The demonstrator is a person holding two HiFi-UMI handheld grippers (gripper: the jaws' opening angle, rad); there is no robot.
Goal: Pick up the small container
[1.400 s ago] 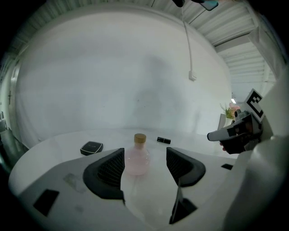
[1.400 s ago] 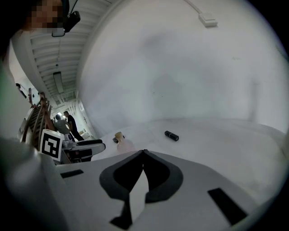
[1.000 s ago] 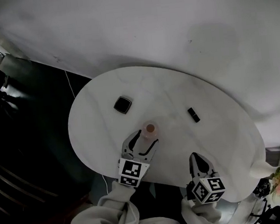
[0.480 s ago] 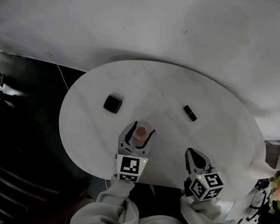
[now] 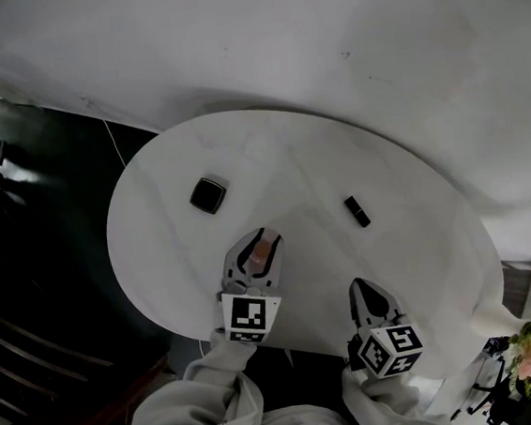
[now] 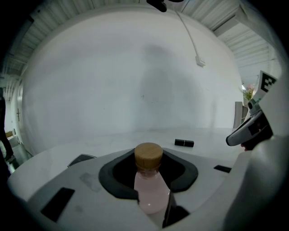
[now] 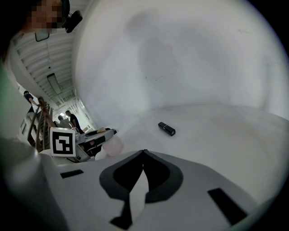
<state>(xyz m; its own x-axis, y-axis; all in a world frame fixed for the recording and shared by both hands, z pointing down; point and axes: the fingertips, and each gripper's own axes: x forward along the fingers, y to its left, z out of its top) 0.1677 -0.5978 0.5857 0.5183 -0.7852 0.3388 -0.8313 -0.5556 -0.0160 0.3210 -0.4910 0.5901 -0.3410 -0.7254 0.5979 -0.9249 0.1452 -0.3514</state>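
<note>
Seen in the head view, a person in pale sleeves is working two handheld grippers over a round white table (image 5: 334,143). The left gripper (image 5: 262,238) is reaching around the small container (image 5: 262,251), which is standing upright on the near side of the tabletop. A glossy black square object (image 5: 207,195) and a small black oblong piece (image 5: 356,211) are lying well apart further back. In the left gripper view, the jaws have just been closing, and their dark curved pads (image 6: 115,178) are pressing on both sides of the container. It is a little translucent bottle with rounded shoulders, pale pink contents and a stubby, matt, wood-coloured cap (image 6: 148,156). In the right gripper view, the right gripper (image 7: 142,153) is hanging low over the smooth table with its jaw tips meeting and nothing between them. The other gripper and the pink bottle are showing off to its side. The grasp appears to be the step in hand, with the lift not yet begun. The next move is likely calling for a straight, steady rise, since the bottle's smooth, rounded walls could be slipping in the pads if the grip is loose.
</note>
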